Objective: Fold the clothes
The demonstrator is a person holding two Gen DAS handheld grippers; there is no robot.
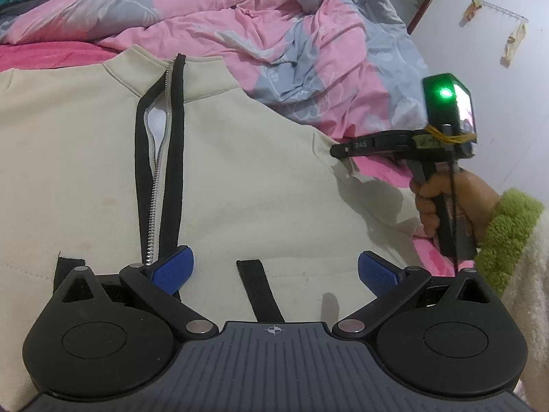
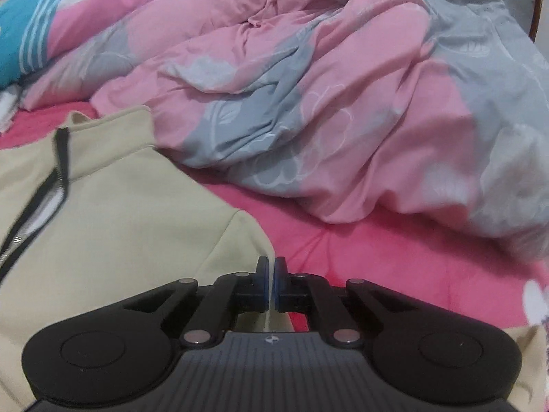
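A cream zip-neck top (image 1: 240, 171) is lying flat on the pink bed (image 2: 394, 250), collar pointing away toward the rumpled duvet (image 2: 308, 103), zipper running lengthwise. The left tongs (image 1: 274, 269) are hovering wide open and empty above it; the right tongs (image 2: 272, 285) are pinching its shoulder edge.

A: How many garments on the bed (image 2: 394, 250)?
B: 1 cream pullover (image 1: 257, 178), with 1 zip (image 1: 158, 175) down its front and 2 short black strips (image 1: 260, 288) near 6 o'clock.
A: And the bedding?
B: 1 pink-and-grey quilt (image 2: 308, 110) bunched at 12 o'clock, plus 1 blue striped piece (image 2: 24, 31) at 10 o'clock.
A: Tools?
B: 2: the left tool (image 1: 274, 271) and the right tool (image 2: 271, 281), each with 2 blue pads (image 1: 173, 267).
A: Hands showing?
B: 1, the right hand (image 1: 442, 202), at 3 o'clock.
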